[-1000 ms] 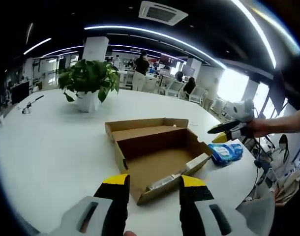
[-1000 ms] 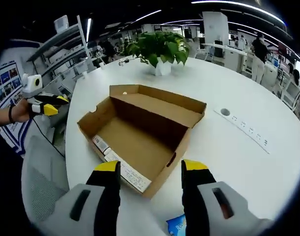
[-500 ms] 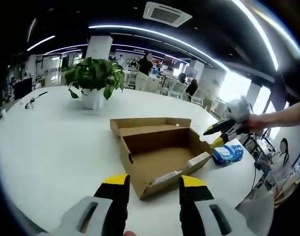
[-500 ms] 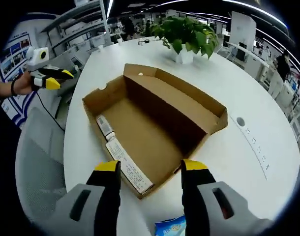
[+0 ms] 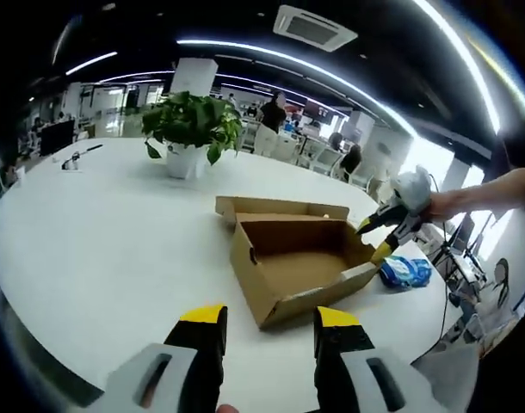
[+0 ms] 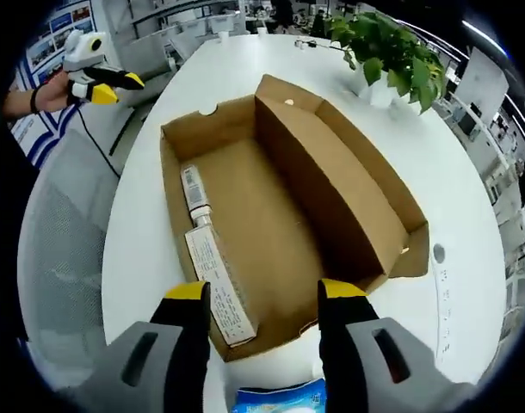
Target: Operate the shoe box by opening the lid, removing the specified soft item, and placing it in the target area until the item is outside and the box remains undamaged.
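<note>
Open shoe box (image 5: 294,262) sits near the table's (image 5: 99,232) edge, soft packet (image 5: 405,272) just beside it at that edge, potted plant (image 5: 192,133) behind it.

A white table (image 5: 99,249) carries the open shoe box (image 5: 293,267), blue packet (image 5: 406,272) and potted plant (image 5: 192,129).

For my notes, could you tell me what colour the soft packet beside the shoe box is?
Blue with white, the soft packet shows best in the left gripper view.
</note>
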Available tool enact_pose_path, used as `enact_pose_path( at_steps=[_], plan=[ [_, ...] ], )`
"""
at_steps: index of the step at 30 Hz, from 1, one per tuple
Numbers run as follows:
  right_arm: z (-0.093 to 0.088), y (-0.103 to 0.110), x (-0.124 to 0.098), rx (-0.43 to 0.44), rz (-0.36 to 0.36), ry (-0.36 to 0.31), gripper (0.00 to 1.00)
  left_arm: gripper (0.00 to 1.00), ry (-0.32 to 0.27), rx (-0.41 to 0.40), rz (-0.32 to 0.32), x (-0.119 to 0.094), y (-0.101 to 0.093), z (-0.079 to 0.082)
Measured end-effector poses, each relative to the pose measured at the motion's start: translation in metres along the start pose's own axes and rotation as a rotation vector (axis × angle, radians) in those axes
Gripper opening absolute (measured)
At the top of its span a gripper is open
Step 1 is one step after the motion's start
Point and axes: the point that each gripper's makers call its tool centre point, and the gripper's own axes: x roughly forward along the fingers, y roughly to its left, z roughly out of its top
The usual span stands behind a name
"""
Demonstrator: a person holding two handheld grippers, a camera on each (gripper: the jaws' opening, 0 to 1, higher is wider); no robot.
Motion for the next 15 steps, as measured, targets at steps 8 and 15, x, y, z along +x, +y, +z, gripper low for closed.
enact_pose_path(
  at_steps=[8,15],
  plan=[
    [-0.002,0.009,0.018,-0.078,0.083,0.069,0.49,0.41,-0.015,-0.007,-0.003,-0.006,-0.003,0.005],
    [-0.001,0.011,0.030,-0.099,0.128,0.100,0.47,0.41,-0.023,-0.008,-0.003,-0.008,-0.002,0.007]
  ],
)
